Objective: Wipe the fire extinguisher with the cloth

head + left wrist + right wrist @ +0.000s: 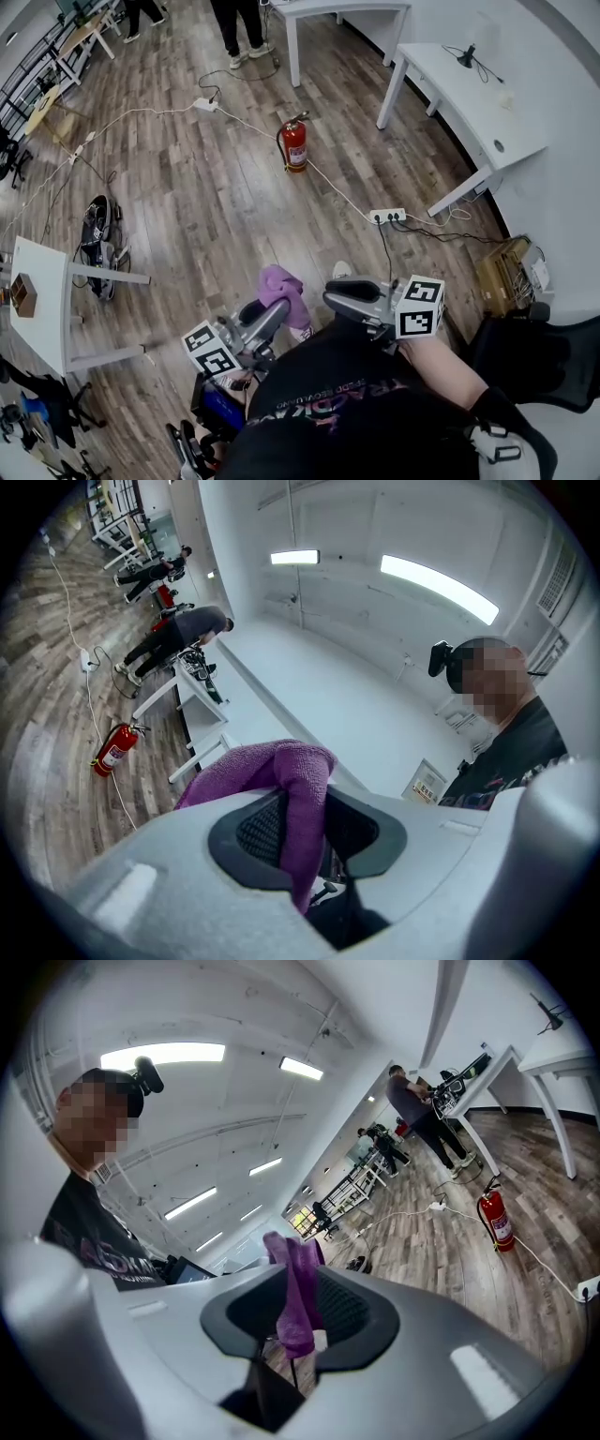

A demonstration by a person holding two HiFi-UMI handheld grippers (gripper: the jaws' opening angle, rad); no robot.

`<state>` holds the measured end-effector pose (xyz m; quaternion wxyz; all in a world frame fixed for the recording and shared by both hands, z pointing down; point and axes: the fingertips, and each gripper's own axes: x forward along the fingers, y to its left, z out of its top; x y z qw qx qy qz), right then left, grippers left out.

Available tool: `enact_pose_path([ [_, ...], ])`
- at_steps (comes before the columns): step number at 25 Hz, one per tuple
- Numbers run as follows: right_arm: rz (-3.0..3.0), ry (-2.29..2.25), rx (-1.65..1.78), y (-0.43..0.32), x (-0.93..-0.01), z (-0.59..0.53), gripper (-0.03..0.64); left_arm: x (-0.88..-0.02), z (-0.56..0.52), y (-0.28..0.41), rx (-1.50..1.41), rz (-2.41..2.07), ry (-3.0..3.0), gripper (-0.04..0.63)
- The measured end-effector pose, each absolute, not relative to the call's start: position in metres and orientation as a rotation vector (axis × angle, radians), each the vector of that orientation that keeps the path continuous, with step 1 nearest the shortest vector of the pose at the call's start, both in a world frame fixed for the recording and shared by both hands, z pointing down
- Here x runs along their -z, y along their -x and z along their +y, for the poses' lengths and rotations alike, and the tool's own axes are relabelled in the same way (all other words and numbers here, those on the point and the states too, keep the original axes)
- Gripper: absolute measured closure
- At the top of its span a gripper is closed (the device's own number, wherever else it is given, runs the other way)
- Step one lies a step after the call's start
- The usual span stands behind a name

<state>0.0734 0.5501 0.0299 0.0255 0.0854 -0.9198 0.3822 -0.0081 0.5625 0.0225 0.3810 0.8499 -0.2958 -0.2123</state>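
The red fire extinguisher (295,145) stands upright on the wood floor, well ahead of me; it also shows small in the left gripper view (114,749) and the right gripper view (497,1221). A purple cloth (281,286) hangs in front of my chest. My left gripper (272,314) points up from the lower left and is shut on the cloth (281,771), which drapes down between its jaws. My right gripper (330,295) comes in from the right. Its jaws stand open around the hanging cloth (298,1288) without pressing on it.
White desks (469,94) line the right wall. A power strip (387,216) and white cables cross the floor near the extinguisher. A small white table (42,300) stands at the left, a cardboard box (506,272) at the right. A person's legs (239,28) stand at the far end.
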Motion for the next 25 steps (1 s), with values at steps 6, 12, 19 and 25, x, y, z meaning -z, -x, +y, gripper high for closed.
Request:
enact_pose_path([
  [6,-2.835,-0.211,-1.131,-0.065,-0.029,0.544,0.406,-0.015,0.547,-0.001,0.559,-0.745,-2.186,0.5],
  [12,-2.811,-0.073,-1.037,-0.049,-0.028,0.551,0.311,-0.009,0.544,-0.022,0.524,-0.628,-2.228,0.5],
  [19,-2.812,0.027,-1.0,-0.052,-0.024,0.537,0.526,-0.01,0.52,-0.042,0.497,-0.562,-2.219,0.492],
  [25,-2.839,-0.046,-1.073,-0.089,-0.023,0.486,0.557,-0.017,0.478,-0.053,0.487,-0.621,-2.197,0.472],
])
